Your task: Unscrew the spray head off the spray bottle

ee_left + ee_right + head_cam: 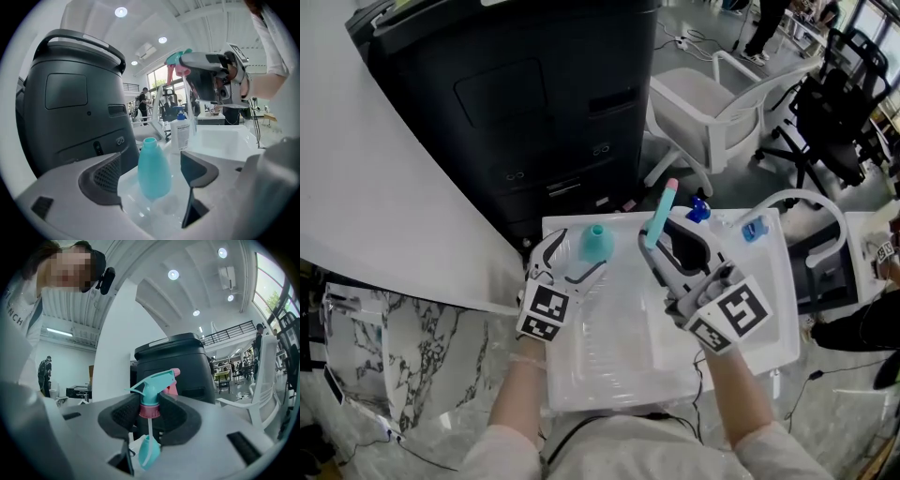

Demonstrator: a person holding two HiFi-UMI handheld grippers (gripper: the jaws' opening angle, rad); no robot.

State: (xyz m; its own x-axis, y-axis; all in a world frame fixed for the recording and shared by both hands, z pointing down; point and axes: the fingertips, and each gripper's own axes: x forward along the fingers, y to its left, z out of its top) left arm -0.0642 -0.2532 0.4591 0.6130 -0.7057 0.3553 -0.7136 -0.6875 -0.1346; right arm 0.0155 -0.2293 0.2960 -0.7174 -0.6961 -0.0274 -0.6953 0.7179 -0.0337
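The unscrewing itself looks finished: the spray head [152,389] is off the bottle [597,244] and held up clear of it, to the bottle's right in the head view. The right gripper [150,414] is clamped on the head's pink collar [149,410], with the dip tube [149,430] hanging free below. The left gripper [572,262] has its jaws spread wide on either side of the teal bottle, and the pads do not touch it. The bottle stands upright by itself with its neck open. What remains is probably to set the spray head down, which calls for a bare spot where the long tube will not knock the bottle over. The white tray [769,352] holds the bottle, a white pump bottle [180,132] with a blue top, and a small blue item [754,230]. The teal bottle is opaque, so nothing shows whether it has liquid in it.
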